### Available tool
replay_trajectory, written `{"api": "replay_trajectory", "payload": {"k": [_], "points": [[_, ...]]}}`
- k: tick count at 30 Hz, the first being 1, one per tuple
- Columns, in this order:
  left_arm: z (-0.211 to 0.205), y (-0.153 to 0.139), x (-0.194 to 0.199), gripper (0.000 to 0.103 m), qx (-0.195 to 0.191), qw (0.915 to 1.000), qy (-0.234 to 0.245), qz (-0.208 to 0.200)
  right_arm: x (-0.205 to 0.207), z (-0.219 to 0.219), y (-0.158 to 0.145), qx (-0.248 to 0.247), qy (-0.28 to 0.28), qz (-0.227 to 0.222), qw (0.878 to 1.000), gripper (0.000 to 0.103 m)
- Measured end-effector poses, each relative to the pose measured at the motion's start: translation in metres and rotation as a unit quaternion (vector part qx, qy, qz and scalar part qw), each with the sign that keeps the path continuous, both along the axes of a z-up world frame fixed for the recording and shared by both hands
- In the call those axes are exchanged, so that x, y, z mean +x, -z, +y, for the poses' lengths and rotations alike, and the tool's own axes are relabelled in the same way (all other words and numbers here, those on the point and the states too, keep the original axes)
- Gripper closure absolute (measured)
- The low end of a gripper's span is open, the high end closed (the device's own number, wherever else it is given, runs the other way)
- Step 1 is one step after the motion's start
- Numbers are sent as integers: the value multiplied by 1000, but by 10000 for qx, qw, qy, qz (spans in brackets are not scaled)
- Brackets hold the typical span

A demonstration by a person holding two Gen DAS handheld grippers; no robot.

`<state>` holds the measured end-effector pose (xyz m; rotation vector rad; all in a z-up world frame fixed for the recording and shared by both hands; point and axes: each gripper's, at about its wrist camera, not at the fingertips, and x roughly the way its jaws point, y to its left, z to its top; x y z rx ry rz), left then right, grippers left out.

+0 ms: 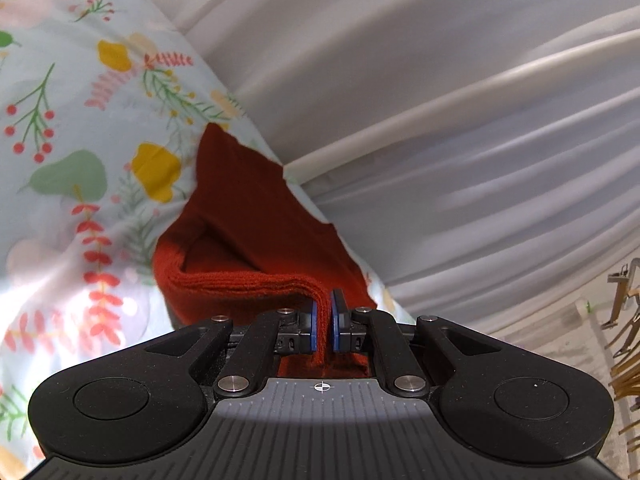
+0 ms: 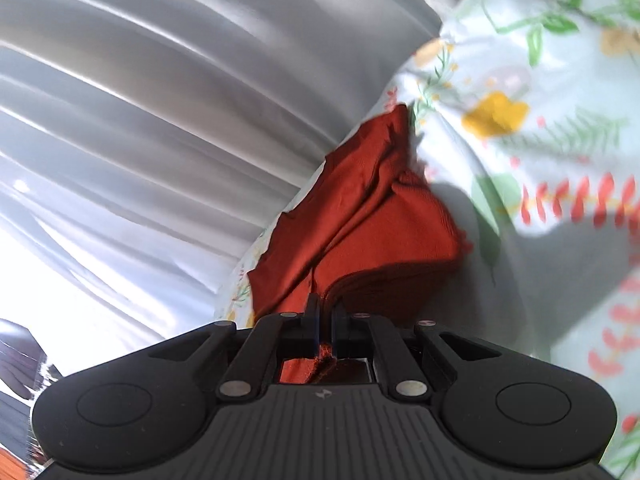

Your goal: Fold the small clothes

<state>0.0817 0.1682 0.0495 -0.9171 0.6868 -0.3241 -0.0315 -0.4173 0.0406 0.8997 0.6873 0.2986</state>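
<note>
A rust-red knit garment (image 1: pixel 256 236) hangs lifted in front of a floral sheet (image 1: pixel 72 120). My left gripper (image 1: pixel 324 312) is shut on the garment's ribbed edge, which runs left from the blue pads (image 1: pixel 313 320). In the right wrist view the same red garment (image 2: pixel 372 216) drapes away from my right gripper (image 2: pixel 326 316), which is shut on another edge of it. Red cloth shows behind both pairs of fingers. The garment's far end is bunched and partly hidden by its own folds.
A white pleated curtain (image 1: pixel 460 100) fills the background, also in the right wrist view (image 2: pixel 160 100). The floral sheet (image 2: pixel 540 160) lies to the right there. Wooden clothes hangers (image 1: pixel 624 320) show at the far right edge.
</note>
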Motion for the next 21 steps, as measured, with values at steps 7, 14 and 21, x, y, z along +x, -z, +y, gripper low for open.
{"api": "replay_trajectory", "payload": {"k": [7,14,21], "points": [[5,-19,69,95,174,9995,-35,-276,61,7,-24,-192,61,-301,9993,99],[8,-12,144,95,398,9989,-125,-206,143,11,-29,-554,283,-308,9976,99],[1,9,199,95,542,9985,-84,-33,207,20,-24,-1017,425,-197,9937,99]]}}
